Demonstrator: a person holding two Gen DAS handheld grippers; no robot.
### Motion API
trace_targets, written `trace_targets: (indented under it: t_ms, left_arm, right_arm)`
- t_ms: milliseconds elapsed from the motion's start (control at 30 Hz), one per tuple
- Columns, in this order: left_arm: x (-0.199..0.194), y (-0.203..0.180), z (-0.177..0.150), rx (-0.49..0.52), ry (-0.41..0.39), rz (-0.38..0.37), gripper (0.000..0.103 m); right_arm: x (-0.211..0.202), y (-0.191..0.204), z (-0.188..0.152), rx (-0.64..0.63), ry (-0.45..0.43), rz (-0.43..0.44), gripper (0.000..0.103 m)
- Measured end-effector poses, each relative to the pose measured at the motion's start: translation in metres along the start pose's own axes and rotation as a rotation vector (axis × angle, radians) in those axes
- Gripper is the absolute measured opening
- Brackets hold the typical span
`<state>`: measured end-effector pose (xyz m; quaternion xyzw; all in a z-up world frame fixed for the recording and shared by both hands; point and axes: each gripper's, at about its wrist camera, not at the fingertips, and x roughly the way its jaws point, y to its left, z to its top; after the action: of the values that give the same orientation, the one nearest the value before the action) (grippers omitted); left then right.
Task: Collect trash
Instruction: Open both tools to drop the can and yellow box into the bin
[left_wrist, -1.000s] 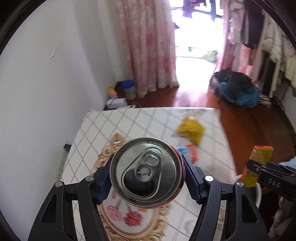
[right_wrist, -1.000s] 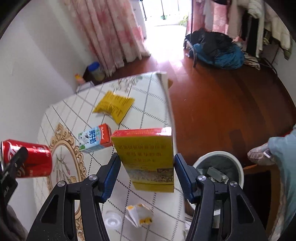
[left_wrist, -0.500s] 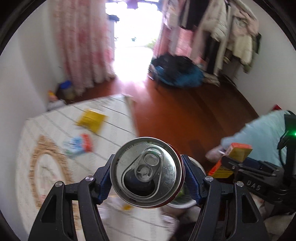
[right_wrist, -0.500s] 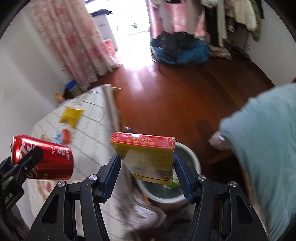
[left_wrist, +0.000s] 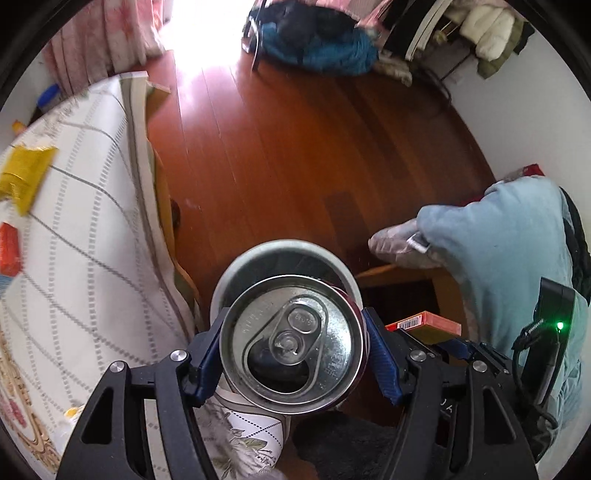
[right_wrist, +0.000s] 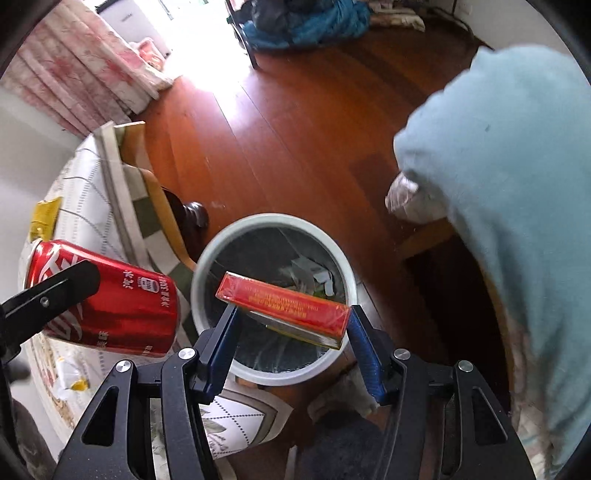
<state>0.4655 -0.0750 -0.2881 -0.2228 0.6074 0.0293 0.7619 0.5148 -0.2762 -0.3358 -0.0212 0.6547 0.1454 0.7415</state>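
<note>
My left gripper (left_wrist: 291, 350) is shut on a red soda can (left_wrist: 291, 343), its opened top facing the camera; the can hangs over the near rim of a round white trash bin (left_wrist: 236, 266). In the right wrist view the can (right_wrist: 110, 299) sits left of the bin (right_wrist: 332, 251). My right gripper (right_wrist: 290, 325) is shut on a flat red and yellow box (right_wrist: 284, 302), held level above the bin's opening. The box (left_wrist: 424, 325) also shows in the left wrist view at the right. Some trash lies inside the bin.
A table with a white checked cloth (left_wrist: 85, 229) stands left of the bin, with a yellow packet (left_wrist: 26, 173) and a red carton (left_wrist: 7, 247) on it. A person in light blue (right_wrist: 517, 184) is at the right. Wooden floor (left_wrist: 295, 147) lies beyond.
Both grippers have swung right from the table and tilted down over the bin. The can and the box stay held.
</note>
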Motion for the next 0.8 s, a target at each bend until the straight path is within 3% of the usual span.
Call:
trace_targets:
  t_ms: [100,133,200,300,433,500,800]
  left_arm:
    - [0.015,0.005,0.004,-0.009,0.036,0.014,0.070]
    - [0.019,0.008,0.006,-0.020,0.042,0.009,0.084]
    - [0.021,0.014,0.007,-0.047,0.046,-0.003,0.097]
    - [0.022,0.023,0.007,-0.070,0.048,0.005,0.097]
    - [0.014,0.024,0.001,-0.060,0.023,0.039,0.097]
    - [0.008,0.024,-0.003,-0.050,-0.001,0.070,0.097]
    - [-0.031,0.016,-0.040,0.023,-0.108,0.248,0.097]
  right_arm:
    - [0.017,-0.005,0.003,0.002,0.028,-0.008,0.060]
    - [0.023,-0.005,0.004,0.002,0.038,-0.010,0.060]
    - [0.031,-0.007,0.006,0.003,0.053,-0.013,0.060]
    - [0.043,-0.009,0.009,0.011,0.076,-0.005,0.061]
    - [0.047,-0.007,0.009,0.004,0.078,0.011,0.094]
    - [0.044,-0.003,0.007,-0.007,0.070,0.001,0.098]
    - [0.004,0.013,-0.017,-0.049,0.020,-0.066,0.099]
